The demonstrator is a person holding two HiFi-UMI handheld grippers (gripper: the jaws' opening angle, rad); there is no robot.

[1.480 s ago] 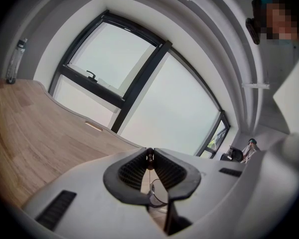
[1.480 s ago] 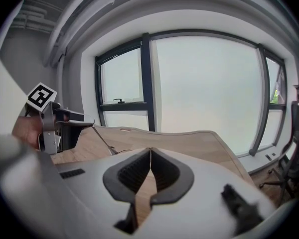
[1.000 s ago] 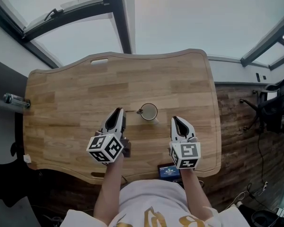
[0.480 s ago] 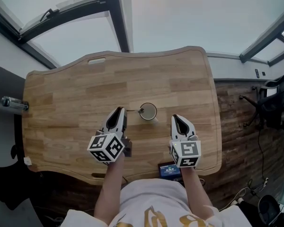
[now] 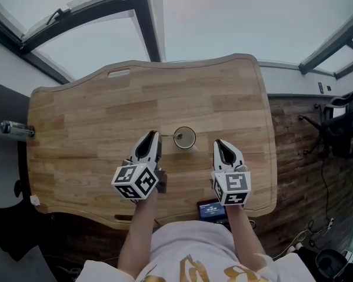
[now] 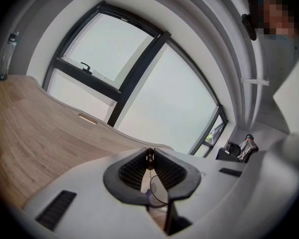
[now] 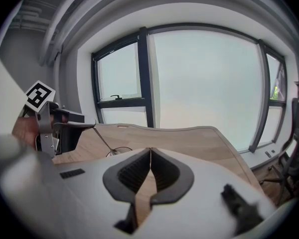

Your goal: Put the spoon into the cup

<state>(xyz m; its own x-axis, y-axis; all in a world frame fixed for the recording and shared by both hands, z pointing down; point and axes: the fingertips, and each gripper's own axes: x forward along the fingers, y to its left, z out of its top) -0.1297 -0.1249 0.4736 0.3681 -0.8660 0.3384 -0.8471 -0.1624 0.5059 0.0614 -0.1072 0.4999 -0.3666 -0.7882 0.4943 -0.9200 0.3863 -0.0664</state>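
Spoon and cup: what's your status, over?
Left gripper shut on spoon, tip at cup rim. Right gripper shut, empty. Nothing in the way.

cup (image 5: 185, 137): 1 | spoon (image 7: 103, 140): 1 | table (image 5: 106, 110): 1 | grippers: 2, namely left gripper (image 5: 153, 136) and right gripper (image 5: 222, 145)

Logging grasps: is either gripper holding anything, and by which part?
The left gripper holds the spoon by its handle's end; the right gripper is shut on nothing.

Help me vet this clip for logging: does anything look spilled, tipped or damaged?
Nothing stands out. The cup stands upright on the table with no spill visible around it. The left gripper is shut on the spoon, which slants down toward the cup's mouth. The right gripper is shut and empty.
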